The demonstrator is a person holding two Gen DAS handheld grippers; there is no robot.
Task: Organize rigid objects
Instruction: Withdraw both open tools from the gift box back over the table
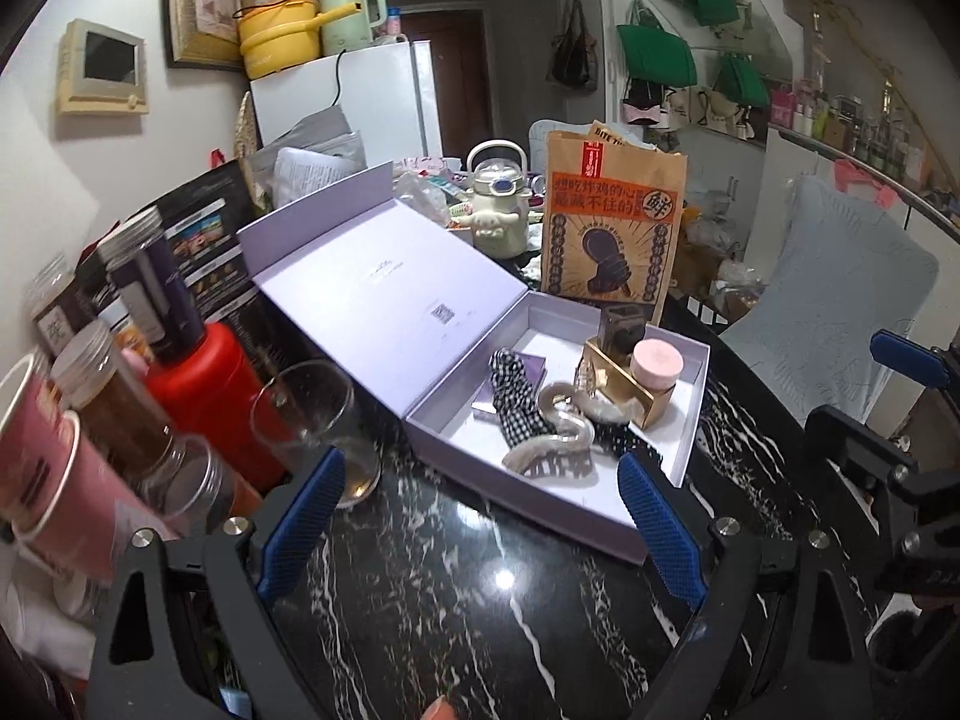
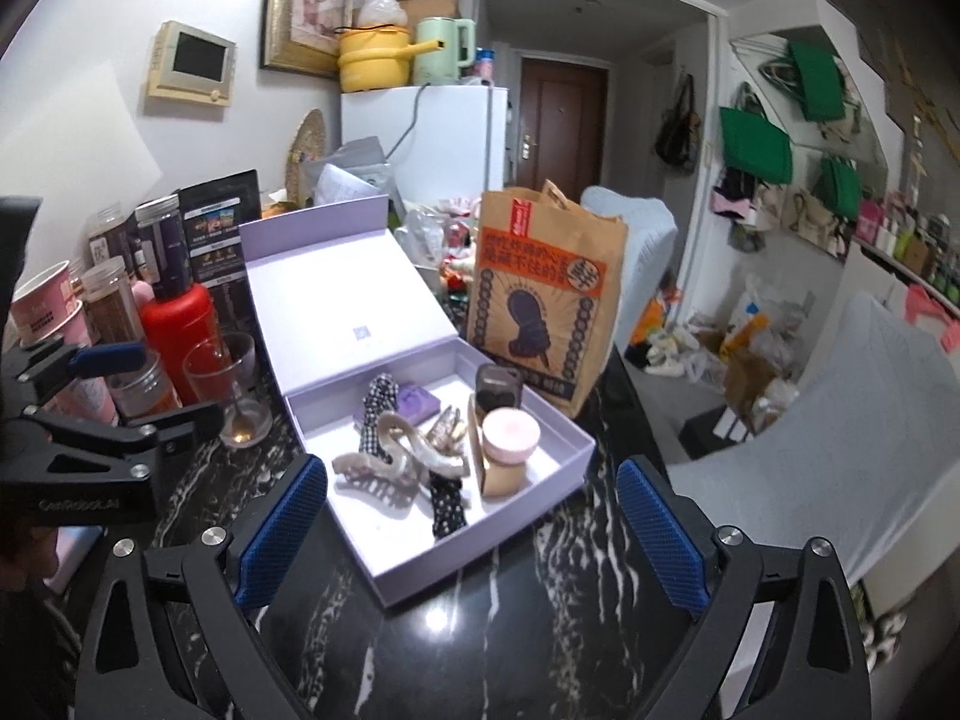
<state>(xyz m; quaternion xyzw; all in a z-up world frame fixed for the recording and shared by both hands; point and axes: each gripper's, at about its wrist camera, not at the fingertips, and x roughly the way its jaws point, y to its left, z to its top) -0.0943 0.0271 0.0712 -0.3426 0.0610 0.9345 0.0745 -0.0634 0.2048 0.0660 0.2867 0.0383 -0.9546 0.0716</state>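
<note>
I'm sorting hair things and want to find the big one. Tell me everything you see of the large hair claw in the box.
The hair claw is large, pearly beige and glossy, seemingly plastic, with a wavy S-shaped back and a row of teeth. It lies on its side in the near part of the open lilac box, resting across a black-and-white checked hair tie. No gripper touches it.

One box point(image 2: 480, 552), two hair claws point(image 2: 390, 456), one pink jar point(image 2: 510, 435), one glass point(image 2: 228, 384).
</note>
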